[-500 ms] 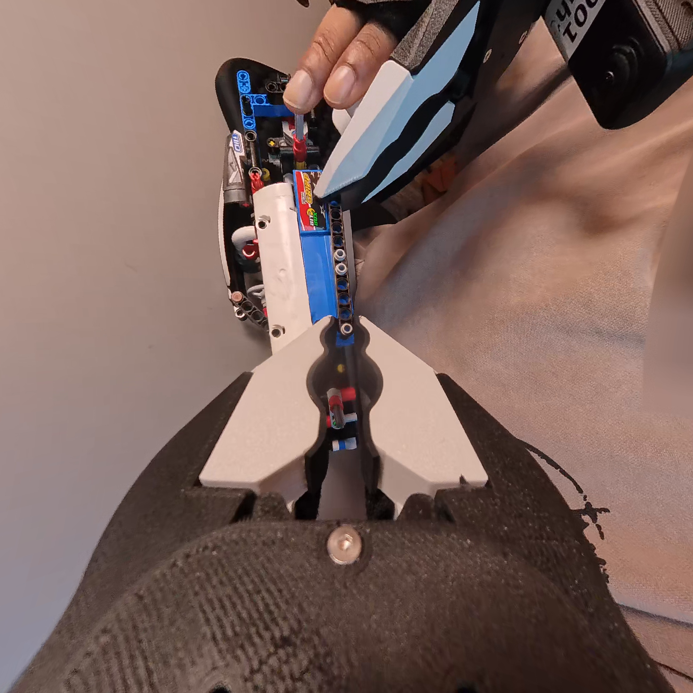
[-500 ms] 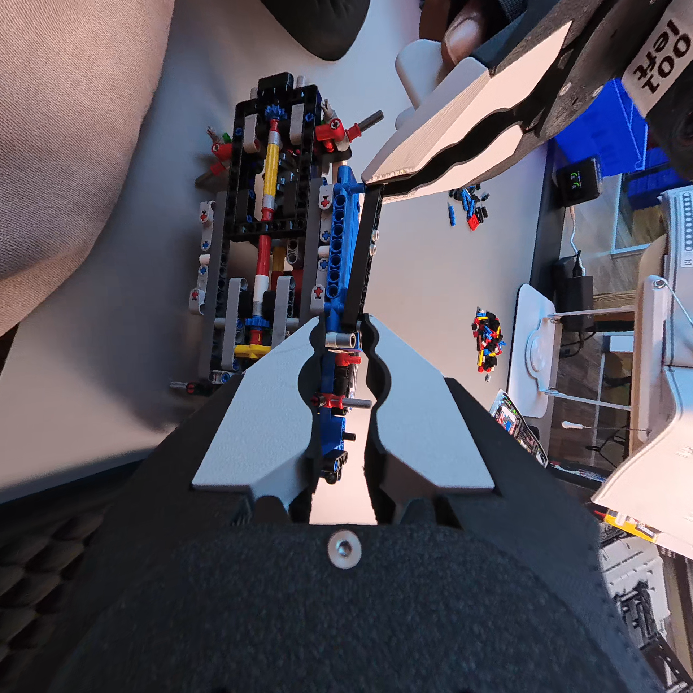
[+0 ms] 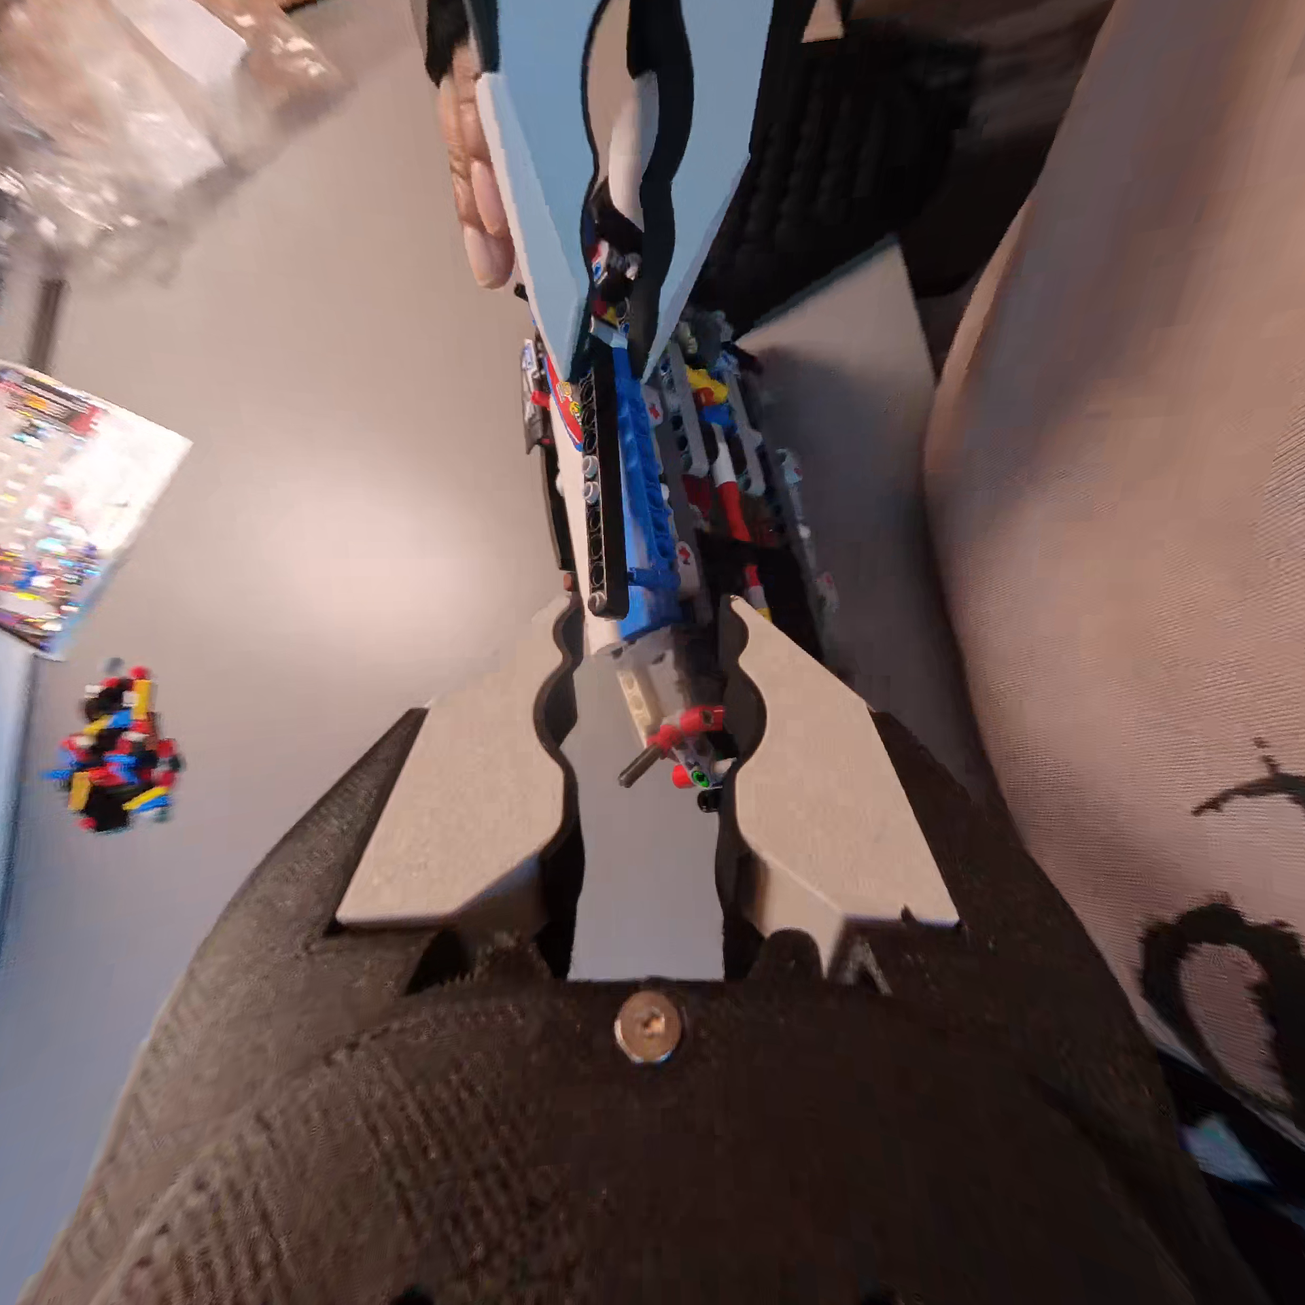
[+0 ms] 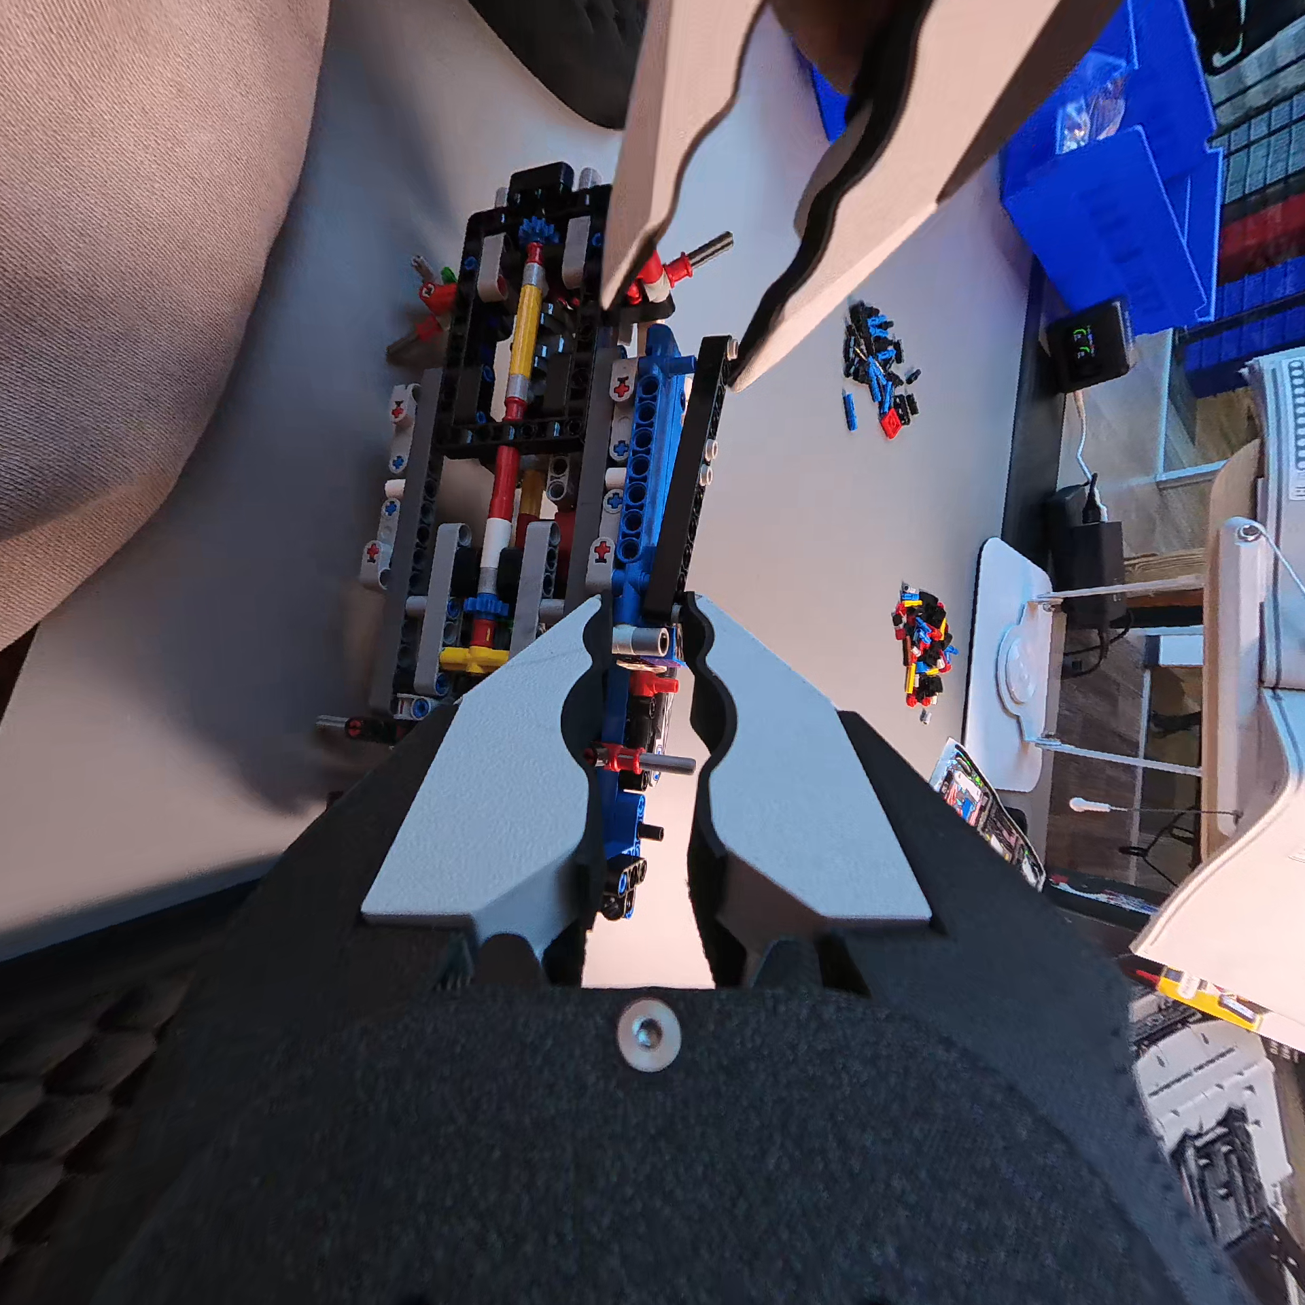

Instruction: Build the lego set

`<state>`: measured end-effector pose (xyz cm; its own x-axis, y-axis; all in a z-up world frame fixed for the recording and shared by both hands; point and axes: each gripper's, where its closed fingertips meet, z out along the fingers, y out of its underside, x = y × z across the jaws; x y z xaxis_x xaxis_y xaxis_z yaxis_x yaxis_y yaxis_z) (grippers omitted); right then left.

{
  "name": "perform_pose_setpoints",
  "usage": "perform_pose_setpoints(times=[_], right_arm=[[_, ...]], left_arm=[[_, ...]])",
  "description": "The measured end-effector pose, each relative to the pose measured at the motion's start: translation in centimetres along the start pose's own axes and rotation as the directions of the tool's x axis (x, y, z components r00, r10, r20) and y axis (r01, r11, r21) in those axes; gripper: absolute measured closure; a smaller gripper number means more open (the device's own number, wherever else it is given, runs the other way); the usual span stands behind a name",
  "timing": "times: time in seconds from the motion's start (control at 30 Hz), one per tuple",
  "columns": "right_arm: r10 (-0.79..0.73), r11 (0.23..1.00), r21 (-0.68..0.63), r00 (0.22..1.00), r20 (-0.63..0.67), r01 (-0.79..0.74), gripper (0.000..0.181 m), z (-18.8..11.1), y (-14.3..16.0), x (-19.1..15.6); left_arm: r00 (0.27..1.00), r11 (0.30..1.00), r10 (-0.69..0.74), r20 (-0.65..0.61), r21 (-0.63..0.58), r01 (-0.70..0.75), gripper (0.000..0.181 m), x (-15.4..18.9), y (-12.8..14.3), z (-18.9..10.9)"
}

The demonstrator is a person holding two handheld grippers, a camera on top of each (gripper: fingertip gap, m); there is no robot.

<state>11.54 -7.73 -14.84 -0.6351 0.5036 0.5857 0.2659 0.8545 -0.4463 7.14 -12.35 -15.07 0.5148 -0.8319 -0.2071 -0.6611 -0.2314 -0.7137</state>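
Left gripper point(image 3: 646, 621): jaws parted, straddled model end, gripped nothing.
Right gripper point(image 4: 642, 607): clamped lego model point(image 4: 639, 494).
Table point(image 4: 798, 494): loose-piece piles.

Beyond the white surface point(image 4: 812, 494) — blue bins point(image 4: 1116, 183) at its far edge, a small black display point(image 4: 1087, 346) beside them, a black adapter point(image 4: 1087, 558) nearer.
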Motion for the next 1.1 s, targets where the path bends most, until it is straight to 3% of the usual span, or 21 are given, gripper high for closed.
perform_pose_setpoints(times=[0.07, 0.17, 0.33, 0.67, 0.73, 0.83, 1.1], right_arm=[[0.003, 1.0, 0.005, 1.0, 0.003, -0.003, 0.164, 0.0, 0.0, 0.0], [0.016, 1.0, 0.015, 1.0, 0.014, -0.016, 0.164, 0.1, 0.0, 0.0], [0.045, 0.998, 0.035, 0.999, 0.026, -0.046, 0.164, 0.1, 0.0, 0.1], [0.091, 0.994, 0.054, 0.995, 0.046, -0.093, 0.165, 0.2, 0.1, 0.1], [0.096, 0.994, 0.055, 0.994, 0.047, -0.098, 0.165, 0.2, 0.2, 0.2], [0.107, 0.992, 0.061, 0.993, 0.053, -0.11, 0.165, 0.2, 0.2, 0.2], [0.11, 0.993, 0.041, 0.992, 0.054, -0.113, 0.165, 0.4, 0.3, 0.4]], left_arm=[[0.986, 0.993, 0.119, 0.119, -0.026, -0.117, 0.147, -0.1, 0.2, 0.3], [0.978, 0.996, 0.088, 0.187, 0.017, -0.093, 0.153, -0.5, -0.1, 0.4], [0.991, 0.99, -0.079, 0.11, 0.126, 0.065, 0.161, -0.7, -0.7, 0.0], [0.99, 0.993, -0.005, 0.143, 0.121, -0.012, 0.162, -0.6, -0.8, -0.1], [0.986, 0.99, 0.001, 0.168, 0.142, -0.026, 0.171, -0.8, -1.0, -0.2], [0.991, 0.989, -0.04, 0.128, 0.144, 0.022, 0.171, -0.6, -0.8, -0.2], [0.973, 0.99, 0.129, 0.194, 0.031, -0.138, 0.148, 0.2, 0.1, 0.3]])
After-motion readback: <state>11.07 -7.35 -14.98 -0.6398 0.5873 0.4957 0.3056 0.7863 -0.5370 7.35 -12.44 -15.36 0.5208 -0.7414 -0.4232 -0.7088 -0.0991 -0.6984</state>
